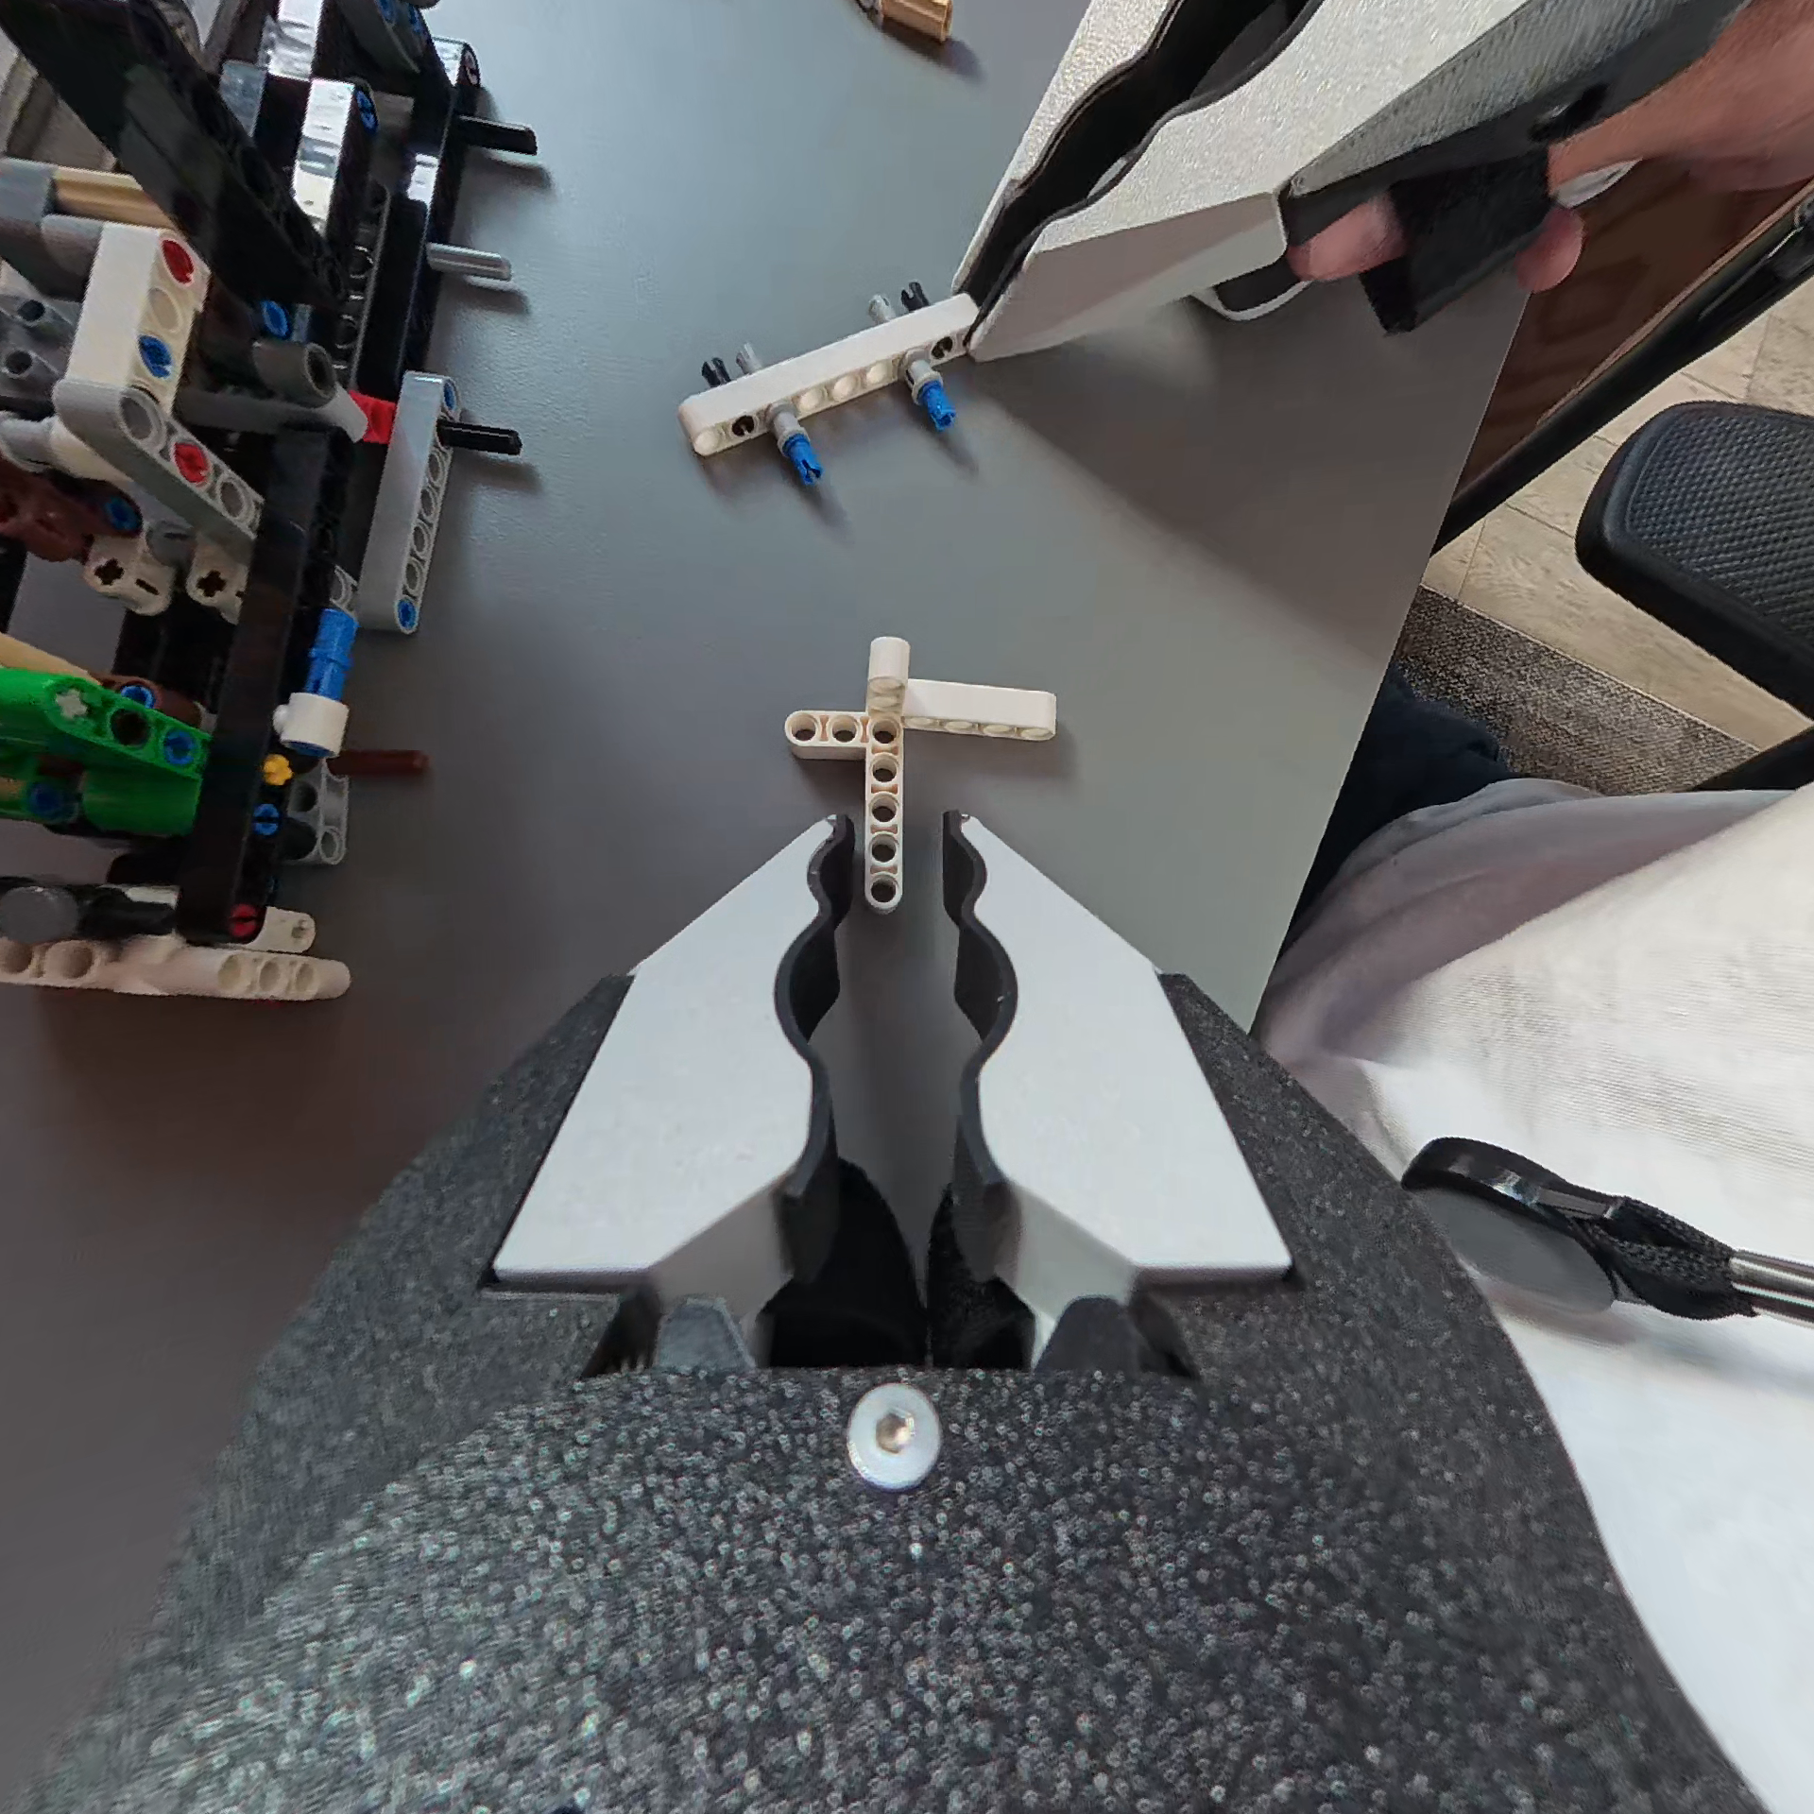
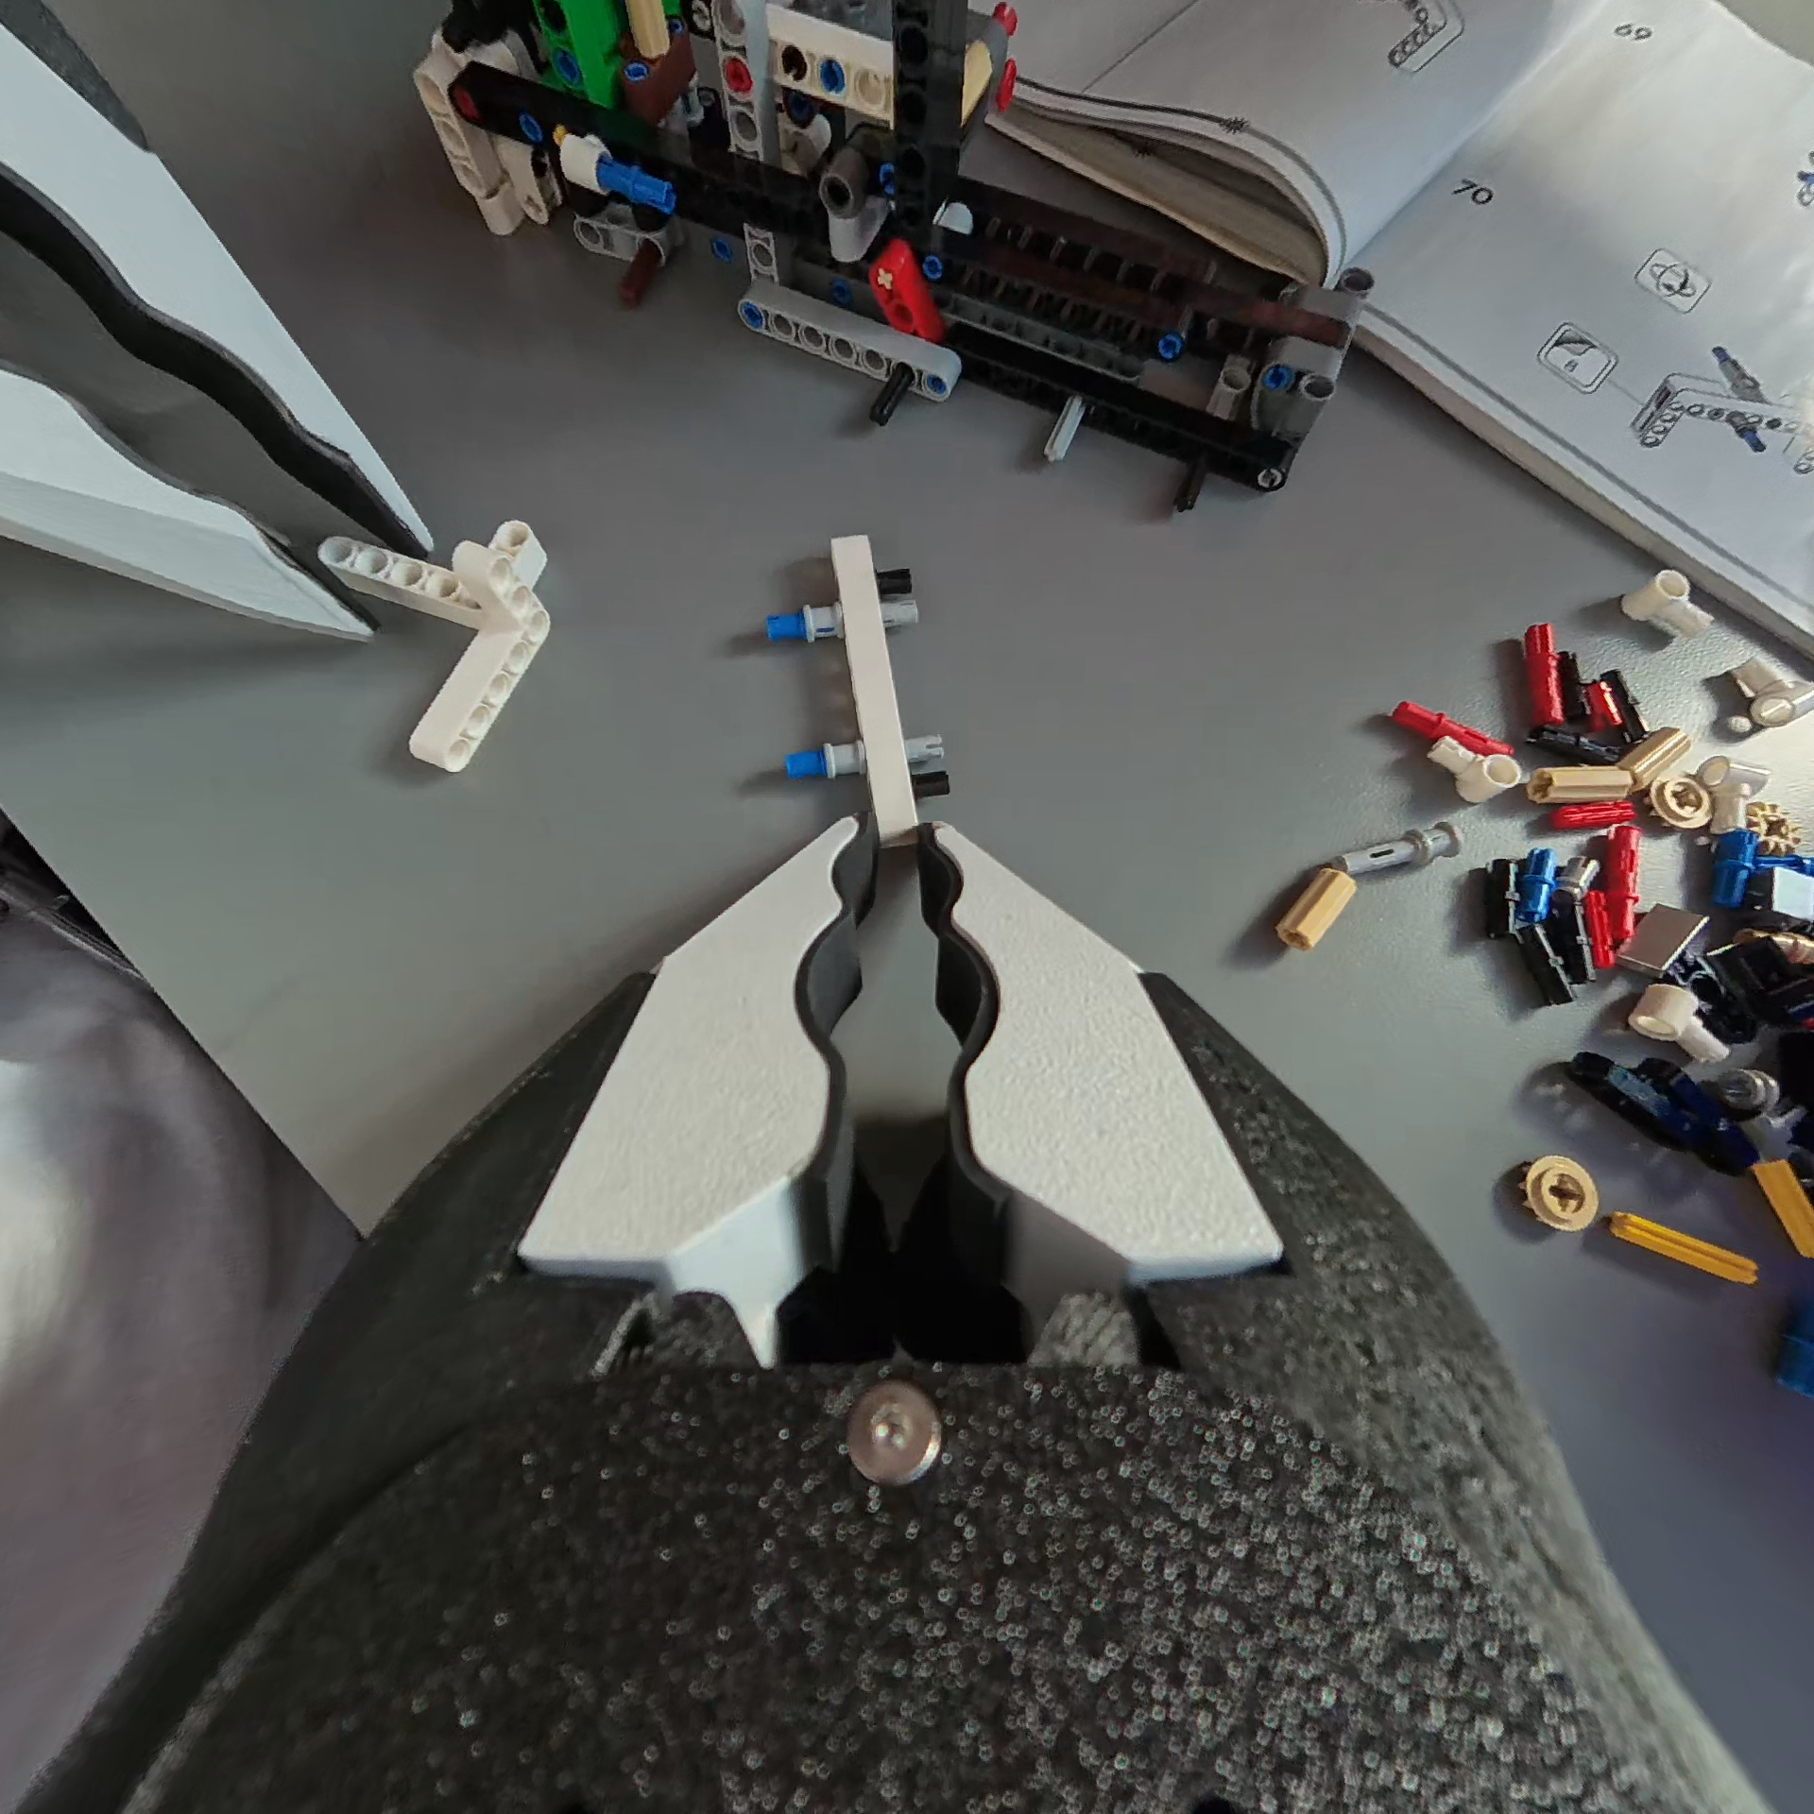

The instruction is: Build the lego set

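Right wrist view: my right claw (image 2: 895,834) is pinched on the near end of the white beam (image 2: 872,677), which lies on the tabletop (image 2: 589,883) with blue pins (image 2: 797,622) sticking out sideways. It looks light, stiff and slick, so I'd grip bare beam, not pins. My left claw (image 1: 888,834) is parted and empty around the cross-shaped piece (image 1: 883,746).

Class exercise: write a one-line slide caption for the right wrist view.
Right gripper pinches the end of a white pinned beam on the grey table, loose parts lying to its right.
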Tool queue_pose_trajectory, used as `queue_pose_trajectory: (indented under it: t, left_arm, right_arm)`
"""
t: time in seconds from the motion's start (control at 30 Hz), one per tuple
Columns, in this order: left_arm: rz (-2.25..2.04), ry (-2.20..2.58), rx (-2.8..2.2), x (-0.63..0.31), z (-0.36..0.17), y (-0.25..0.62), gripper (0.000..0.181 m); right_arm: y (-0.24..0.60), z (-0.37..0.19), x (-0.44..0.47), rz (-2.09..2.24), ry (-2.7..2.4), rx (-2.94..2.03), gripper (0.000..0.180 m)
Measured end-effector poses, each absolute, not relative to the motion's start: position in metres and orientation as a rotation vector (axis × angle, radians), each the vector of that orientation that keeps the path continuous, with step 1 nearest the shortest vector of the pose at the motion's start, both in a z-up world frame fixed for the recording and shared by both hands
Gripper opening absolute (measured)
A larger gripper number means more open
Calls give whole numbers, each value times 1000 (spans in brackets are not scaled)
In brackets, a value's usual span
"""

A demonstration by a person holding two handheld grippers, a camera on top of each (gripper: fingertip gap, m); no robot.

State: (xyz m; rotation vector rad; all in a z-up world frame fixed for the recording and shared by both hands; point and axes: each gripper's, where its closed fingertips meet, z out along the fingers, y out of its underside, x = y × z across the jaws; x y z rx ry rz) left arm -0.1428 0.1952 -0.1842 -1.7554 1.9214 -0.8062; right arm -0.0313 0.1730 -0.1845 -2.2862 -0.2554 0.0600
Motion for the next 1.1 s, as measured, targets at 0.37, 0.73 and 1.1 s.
queue_pose_trajectory:
  t: [0.37, 0.73, 1.1]
  left_arm:
    - [-1117, 1781, -1592, -132, -137, 217, 25]
    - [-1458, 1565, -1616, -124, -103, 233, 37]
    - [-2054, 1059, -1626, -126, -76, 230, 20]
  right_arm:
    - [181, -138, -54, 376, -215, -2095, 6]
    - [206, -97, -108, 841, -117, -1926, 6]
    - [214, -95, -127, 911, -81, -1876, 6]
